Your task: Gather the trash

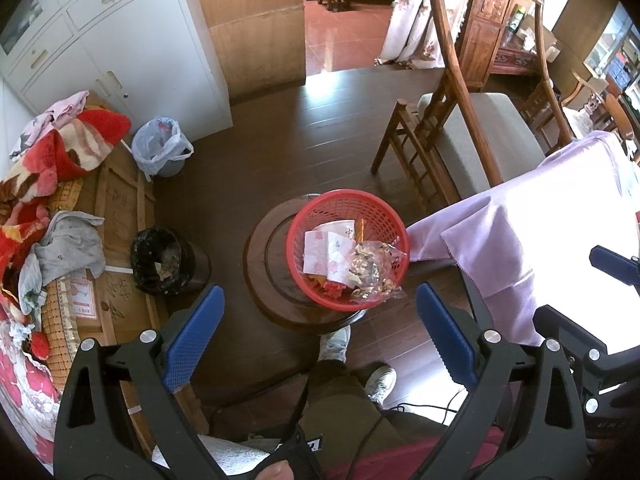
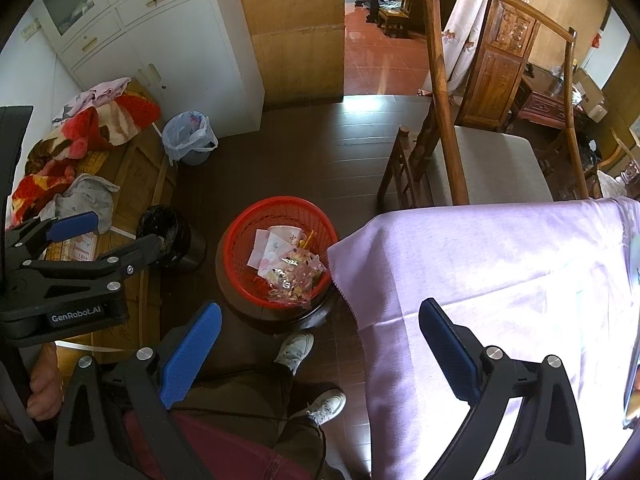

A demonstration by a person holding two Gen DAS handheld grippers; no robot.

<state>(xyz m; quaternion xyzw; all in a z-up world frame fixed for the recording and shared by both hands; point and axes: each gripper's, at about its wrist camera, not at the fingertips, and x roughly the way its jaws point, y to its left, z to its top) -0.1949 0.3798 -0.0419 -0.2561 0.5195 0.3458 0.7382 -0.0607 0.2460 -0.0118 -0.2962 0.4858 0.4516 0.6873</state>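
A red mesh basket (image 1: 374, 208) sits on a round dark wooden stool (image 1: 264, 264). It holds white printed paper (image 1: 324, 256) and a crumpled clear wrapper (image 1: 372, 270). The basket also shows in the right wrist view (image 2: 248, 240). My left gripper (image 1: 320, 332) is open and empty, held above and in front of the basket. My right gripper (image 2: 320, 344) is open and empty, with one finger over the lilac tablecloth (image 2: 500, 264). The left gripper also shows at the left of the right wrist view (image 2: 116, 240).
A black-lined bin (image 1: 160, 260) and a grey bin with a pale bag (image 1: 160, 148) stand on the dark floor. A wooden chair (image 1: 472, 136) is beyond the table. A bench with blankets (image 1: 48, 168) lies to the left. My feet (image 1: 336, 344) are below the stool.
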